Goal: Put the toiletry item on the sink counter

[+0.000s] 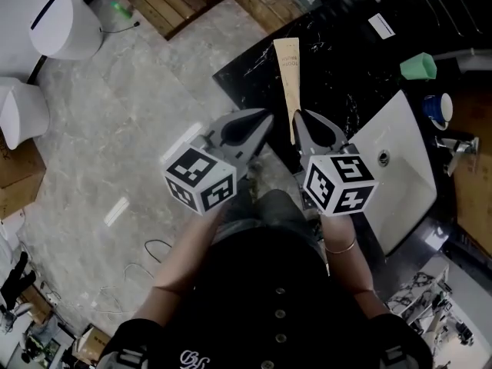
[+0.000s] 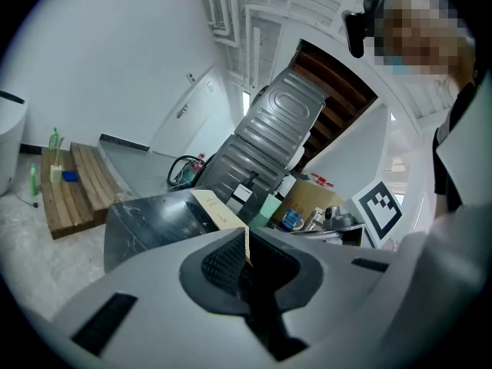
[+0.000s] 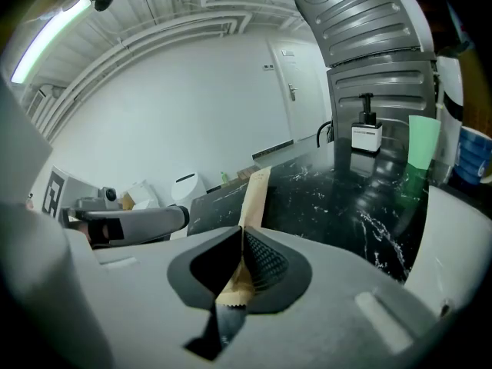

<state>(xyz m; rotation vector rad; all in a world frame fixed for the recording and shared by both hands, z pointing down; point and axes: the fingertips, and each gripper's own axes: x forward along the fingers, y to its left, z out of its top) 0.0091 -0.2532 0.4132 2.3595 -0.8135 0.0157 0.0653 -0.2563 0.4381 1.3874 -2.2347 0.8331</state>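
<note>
The toiletry item is a long tan paper packet (image 1: 288,75), (image 3: 254,198). My right gripper (image 1: 301,118), (image 3: 242,237) is shut on its lower end, and the packet's serrated edge shows deep between the pads. The packet sticks out over the front corner of the black marble sink counter (image 1: 338,44), (image 3: 330,191), held above it. My left gripper (image 1: 269,118), (image 2: 246,241) hangs just left of the packet with its jaws closed; from above it stands slightly apart from the packet (image 2: 215,206).
A white basin (image 1: 400,167) is set in the counter, with a faucet (image 1: 453,144), a blue cup (image 1: 438,110) and a green cup (image 1: 417,66) round it. A soap dispenser (image 3: 367,133) stands at the back. On the floor to the left are a toilet (image 1: 65,23), a wooden pallet (image 1: 173,2) and loose cables (image 1: 154,252).
</note>
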